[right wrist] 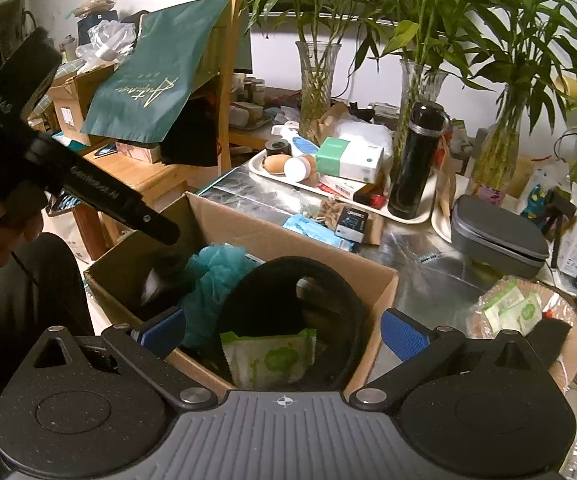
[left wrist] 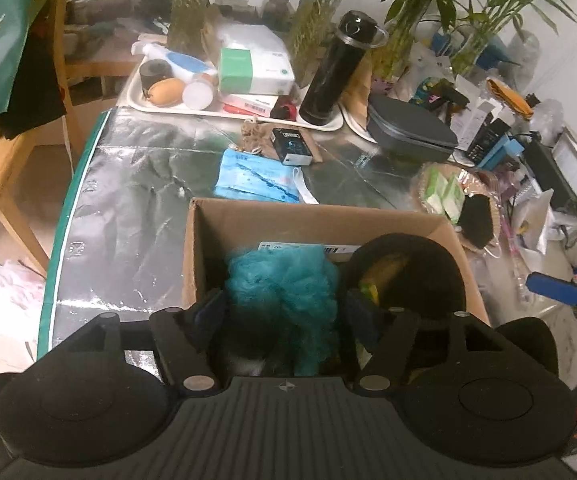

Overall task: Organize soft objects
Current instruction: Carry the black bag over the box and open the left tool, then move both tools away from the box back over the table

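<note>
Right, risks:
left hand-held gripper (left wrist: 284,312): jaws parted around teal loofah (left wrist: 284,280) in cardboard box (left wrist: 308,216), pads apparently off it.
right hand-held gripper (right wrist: 284,332): wide open, empty.
risk: loofah mesh snagging a pad on withdrawal.

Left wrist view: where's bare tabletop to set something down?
Free: the foil tabletop between its green edge, the tray and the cardboard box. Crowded: right of the box, around the grey case and basket.

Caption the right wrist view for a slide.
Left gripper reaches into cardboard box beside teal bath pouf.
</note>
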Demonstrator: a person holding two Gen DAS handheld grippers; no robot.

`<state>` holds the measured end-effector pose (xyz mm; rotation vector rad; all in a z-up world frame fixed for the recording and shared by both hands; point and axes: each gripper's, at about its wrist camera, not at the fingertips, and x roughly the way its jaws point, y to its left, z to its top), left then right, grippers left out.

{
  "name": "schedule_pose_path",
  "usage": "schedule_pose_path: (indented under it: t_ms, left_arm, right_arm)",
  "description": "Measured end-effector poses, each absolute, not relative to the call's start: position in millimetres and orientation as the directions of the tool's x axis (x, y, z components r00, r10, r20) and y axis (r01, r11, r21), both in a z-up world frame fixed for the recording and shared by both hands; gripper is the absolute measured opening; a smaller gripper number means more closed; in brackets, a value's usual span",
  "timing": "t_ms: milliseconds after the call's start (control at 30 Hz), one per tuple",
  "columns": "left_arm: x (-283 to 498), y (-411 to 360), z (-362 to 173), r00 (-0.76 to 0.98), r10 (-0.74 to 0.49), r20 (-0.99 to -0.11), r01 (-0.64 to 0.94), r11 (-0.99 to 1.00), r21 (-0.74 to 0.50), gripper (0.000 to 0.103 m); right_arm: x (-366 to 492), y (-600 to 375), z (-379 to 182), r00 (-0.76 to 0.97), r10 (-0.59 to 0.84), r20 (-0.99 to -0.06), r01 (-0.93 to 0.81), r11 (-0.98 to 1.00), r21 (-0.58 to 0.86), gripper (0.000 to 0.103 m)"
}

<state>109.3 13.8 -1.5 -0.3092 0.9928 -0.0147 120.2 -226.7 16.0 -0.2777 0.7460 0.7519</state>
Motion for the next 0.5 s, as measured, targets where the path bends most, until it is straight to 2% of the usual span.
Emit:
schedule_pose_path:
  t_ms: [500]
  left_arm:
    - [85, -2, 19, 0.623, 0.009, -0.782, -0.094, 0.994, -0.064, 0.070]
  right_arm:
    - [126, -237, 16, 0.499, 0.484, -0.719, -0.662, 0.748, 0.045, 0.103]
